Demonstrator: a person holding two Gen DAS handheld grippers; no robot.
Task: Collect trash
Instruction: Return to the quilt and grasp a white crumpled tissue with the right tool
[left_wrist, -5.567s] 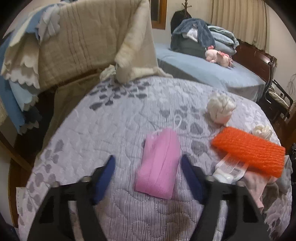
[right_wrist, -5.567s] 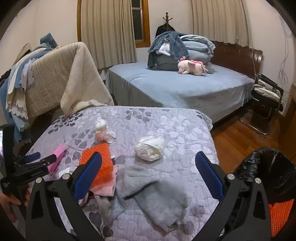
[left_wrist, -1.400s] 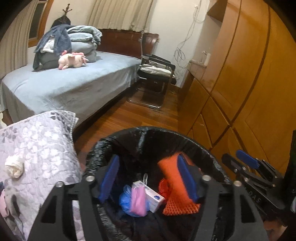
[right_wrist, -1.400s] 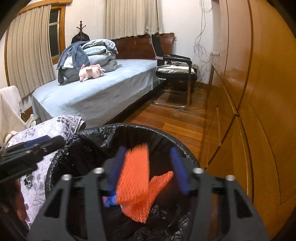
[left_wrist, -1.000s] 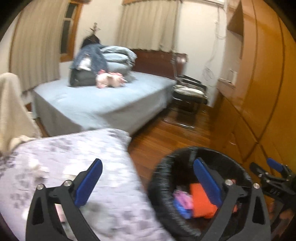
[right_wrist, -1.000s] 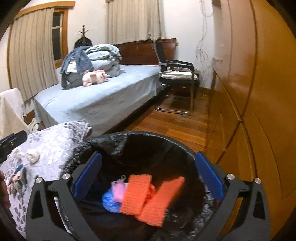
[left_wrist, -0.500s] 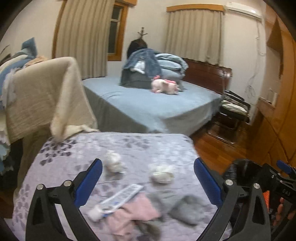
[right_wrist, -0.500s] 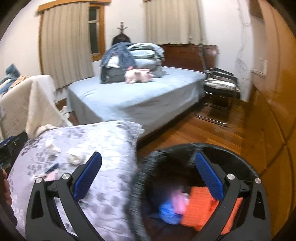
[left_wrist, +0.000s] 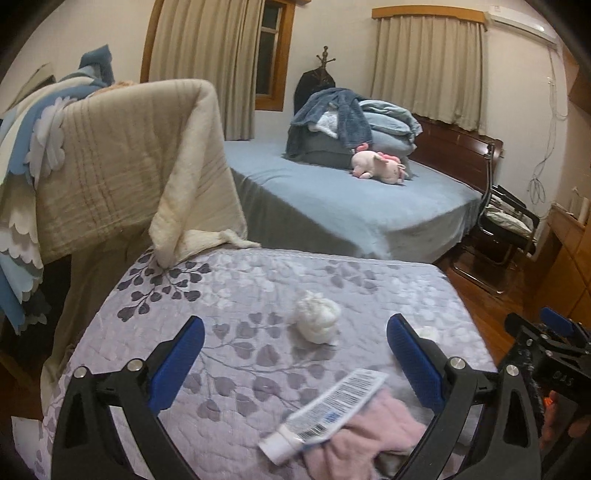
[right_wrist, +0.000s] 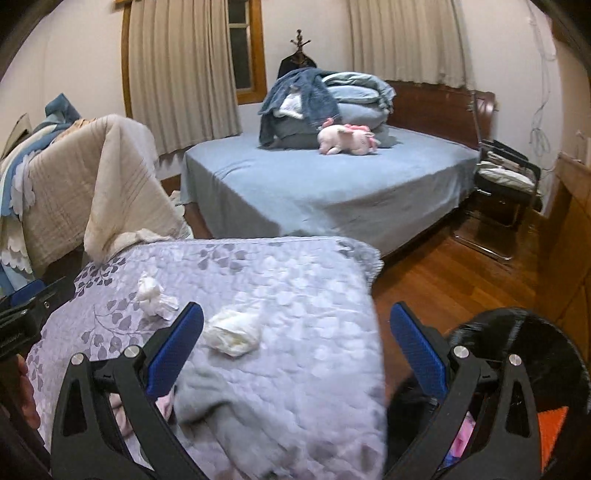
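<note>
Tongs: left gripper (left_wrist: 295, 345) and right gripper (right_wrist: 297, 341) spread wide, nothing held | tissue wad (left_wrist: 317, 320) seen at 12 o'clock on quilt (left_wrist: 236, 280) | tube (left_wrist: 320, 415) at 6 o'clock on pink cloth (left_wrist: 364, 441) | second wad (right_wrist: 233, 331) at 11 o'clock | bin (right_wrist: 517, 332) at 4 o'clock

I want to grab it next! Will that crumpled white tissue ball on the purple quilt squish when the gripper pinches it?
Probably yes. The tissue ball looks loosely crumpled, so it should squash flat and weigh almost nothing. Its lumpy shape and the soft quilt make rolling unlikely. A light pinch should hold it.
</note>
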